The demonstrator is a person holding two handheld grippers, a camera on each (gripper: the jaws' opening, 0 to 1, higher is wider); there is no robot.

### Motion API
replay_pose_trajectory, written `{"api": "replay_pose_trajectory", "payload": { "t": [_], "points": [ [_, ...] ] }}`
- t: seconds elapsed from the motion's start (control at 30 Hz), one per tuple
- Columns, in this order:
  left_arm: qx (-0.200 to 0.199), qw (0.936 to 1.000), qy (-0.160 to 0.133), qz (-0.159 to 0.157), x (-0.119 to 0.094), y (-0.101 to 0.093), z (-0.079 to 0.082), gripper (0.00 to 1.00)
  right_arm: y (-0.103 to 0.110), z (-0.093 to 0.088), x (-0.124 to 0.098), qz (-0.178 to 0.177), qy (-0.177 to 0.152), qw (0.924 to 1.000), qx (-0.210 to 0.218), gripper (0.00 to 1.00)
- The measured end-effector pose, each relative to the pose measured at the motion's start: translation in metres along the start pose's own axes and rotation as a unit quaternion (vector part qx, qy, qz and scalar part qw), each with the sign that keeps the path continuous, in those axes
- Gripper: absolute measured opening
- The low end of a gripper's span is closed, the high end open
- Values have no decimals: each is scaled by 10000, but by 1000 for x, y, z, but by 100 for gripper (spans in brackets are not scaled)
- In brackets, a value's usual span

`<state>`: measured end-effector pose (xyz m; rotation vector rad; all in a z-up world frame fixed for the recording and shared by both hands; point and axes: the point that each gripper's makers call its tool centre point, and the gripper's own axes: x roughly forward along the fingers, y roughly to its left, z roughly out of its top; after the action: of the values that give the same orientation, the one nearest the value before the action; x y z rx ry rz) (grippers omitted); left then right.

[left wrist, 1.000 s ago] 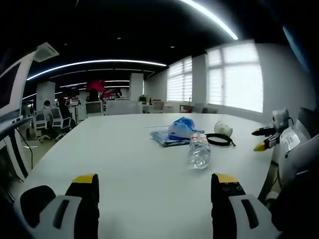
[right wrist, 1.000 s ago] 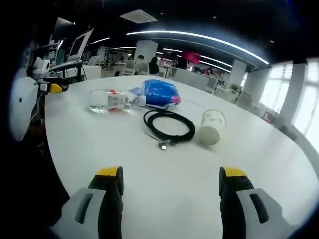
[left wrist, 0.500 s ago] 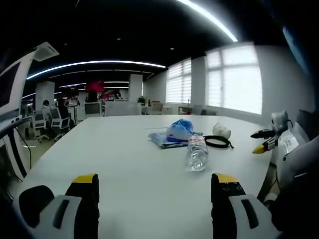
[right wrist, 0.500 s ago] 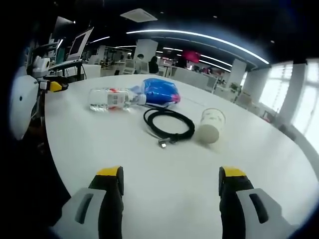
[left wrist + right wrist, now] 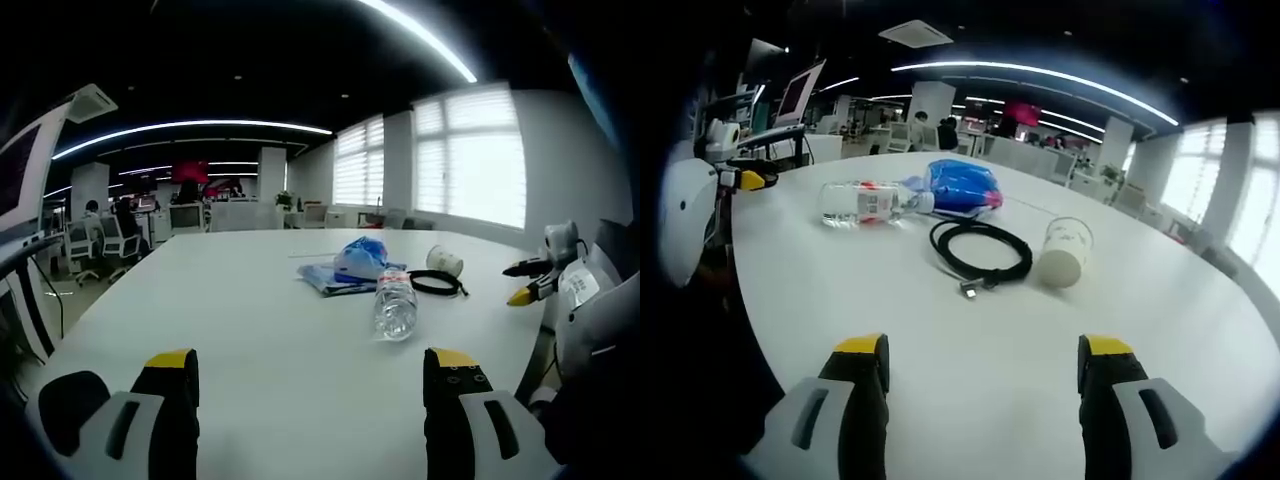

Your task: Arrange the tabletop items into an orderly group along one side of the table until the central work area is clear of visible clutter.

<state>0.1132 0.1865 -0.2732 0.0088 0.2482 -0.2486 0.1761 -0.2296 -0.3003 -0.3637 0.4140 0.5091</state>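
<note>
A clear plastic water bottle [image 5: 396, 305] [image 5: 868, 201] lies on its side on the white table [image 5: 250, 300] [image 5: 1180, 310]. Behind it rests a blue plastic bag [image 5: 358, 263] [image 5: 962, 186]. A coiled black cable [image 5: 436, 284] [image 5: 980, 254] lies beside a tipped white paper cup [image 5: 444, 261] [image 5: 1065, 254]. My left gripper [image 5: 312, 370] stands open over bare tabletop, well short of the bottle. My right gripper [image 5: 982, 357] is open too, near the table edge, short of the cable. The right gripper [image 5: 535, 280] appears at the right of the left gripper view, and the left gripper [image 5: 740, 177] at the left of the right gripper view.
An open office lies beyond the table, with desks, monitors [image 5: 798, 92] and chairs [image 5: 105, 240]. Bright windows with blinds [image 5: 470, 155] line one wall. Wide bare tabletop stretches around the cluster of items.
Both views have shifted very slightly. The items on the table have not moved, and both grippers stay open.
</note>
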Motion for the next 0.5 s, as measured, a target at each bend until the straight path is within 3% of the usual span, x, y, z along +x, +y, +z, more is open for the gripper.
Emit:
{"api": "replay_pose_trajectory", "payload": {
  "t": [0.5],
  "points": [
    [-11, 10000, -24, -53, 1, -3, 2, 92, -2, -3, 0, -17, 19, 9999, 97, 73]
  ]
}}
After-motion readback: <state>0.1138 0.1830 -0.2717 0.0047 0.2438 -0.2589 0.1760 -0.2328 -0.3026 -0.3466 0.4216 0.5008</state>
